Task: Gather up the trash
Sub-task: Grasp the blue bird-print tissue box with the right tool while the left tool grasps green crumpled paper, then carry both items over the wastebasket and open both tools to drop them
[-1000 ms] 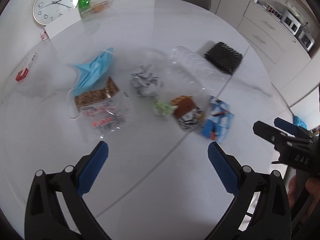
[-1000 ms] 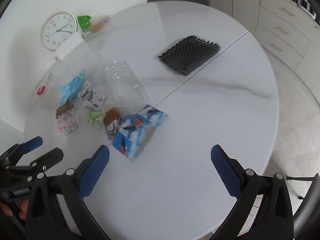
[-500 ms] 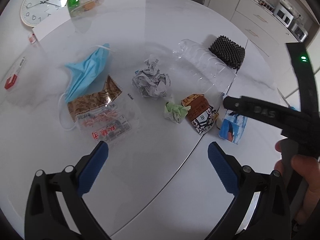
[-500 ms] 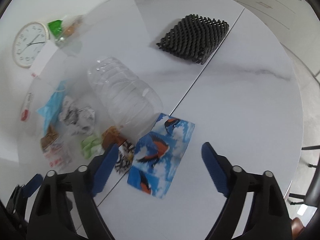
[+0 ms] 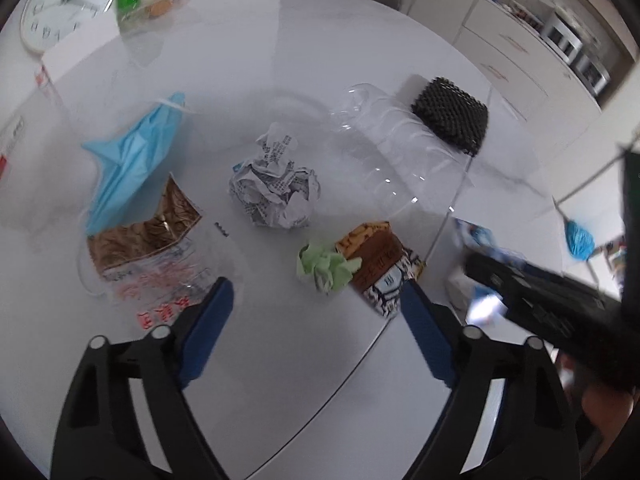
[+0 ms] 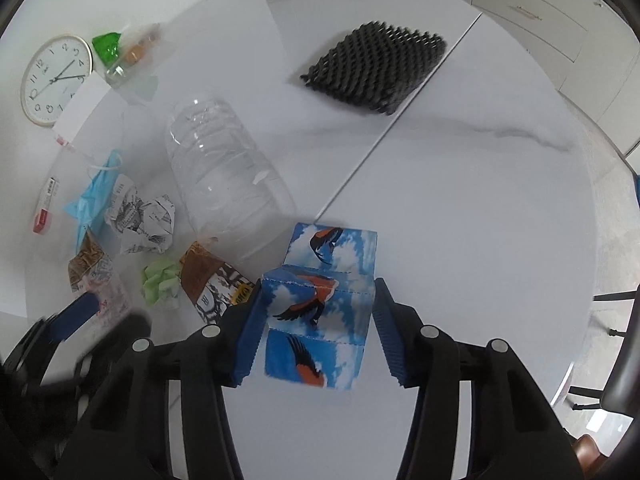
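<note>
Trash lies on a round white table (image 6: 480, 200). A blue bird-print carton (image 6: 320, 312) sits between the open fingers of my right gripper (image 6: 316, 328); the left pad touches its edge. My left gripper (image 5: 316, 328) is open just short of a green paper wad (image 5: 324, 264) and a brown wrapper (image 5: 380, 264). Beyond lie a crumpled newspaper ball (image 5: 276, 192), a clear plastic bottle (image 5: 388, 160), a blue face mask (image 5: 128, 164) and a clear snack bag (image 5: 148, 264).
A black foam pad (image 6: 380, 68) lies at the far side. A wall clock (image 6: 52, 80), a green-capped bag (image 6: 124, 56) and a small red-white box (image 6: 46, 208) sit at the left rim. Cabinets stand beyond the table on the right.
My right gripper has moved down and forward over the bird-print carton, fingers narrowing around it. My left gripper has moved closer to the green wad and brown wrapper.
</note>
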Demonstrator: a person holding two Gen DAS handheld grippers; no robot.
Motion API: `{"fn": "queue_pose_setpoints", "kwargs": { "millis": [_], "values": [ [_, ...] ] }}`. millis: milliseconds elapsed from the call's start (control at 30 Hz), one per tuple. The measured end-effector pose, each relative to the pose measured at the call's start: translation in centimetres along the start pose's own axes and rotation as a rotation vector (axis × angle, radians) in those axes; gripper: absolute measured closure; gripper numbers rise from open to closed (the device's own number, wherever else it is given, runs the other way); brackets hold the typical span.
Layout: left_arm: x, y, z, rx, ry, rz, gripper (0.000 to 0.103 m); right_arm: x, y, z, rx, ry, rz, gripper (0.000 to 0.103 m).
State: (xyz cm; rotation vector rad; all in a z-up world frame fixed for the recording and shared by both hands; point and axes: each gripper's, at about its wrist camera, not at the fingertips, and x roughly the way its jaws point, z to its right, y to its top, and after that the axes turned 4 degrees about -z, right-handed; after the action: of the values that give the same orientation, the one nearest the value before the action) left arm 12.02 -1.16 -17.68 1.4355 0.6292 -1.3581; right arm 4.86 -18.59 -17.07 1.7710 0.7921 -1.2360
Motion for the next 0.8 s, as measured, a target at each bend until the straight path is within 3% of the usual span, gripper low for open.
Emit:
{"fn": "queue_pose_setpoints", "kwargs": {
  "millis": [200,333,500,800],
  "values": [
    [2.2,0.6,-1.0,-0.132,-0.014,-0.048,0.038,-2.0,-1.8,2.2,-0.007,0.016,0.020,0.051],
    [3.2,0.9,-1.1,-0.199,-0.007,-0.059,0.040,-2.4,-2.5,3.2,0.000,0.036,0.014,0.051],
    [4.0,1.2,0.1,-0.172,0.022,-0.064,0.050,-2.5,-3.1,4.5,0.005,0.041,0.010,0.051],
    [3.5,0.1,-0.3,-0.162,0.006,-0.068,0.066,-3.0,-3.2,5.8,0.019,0.053,0.024,0.051]
  ]
}}
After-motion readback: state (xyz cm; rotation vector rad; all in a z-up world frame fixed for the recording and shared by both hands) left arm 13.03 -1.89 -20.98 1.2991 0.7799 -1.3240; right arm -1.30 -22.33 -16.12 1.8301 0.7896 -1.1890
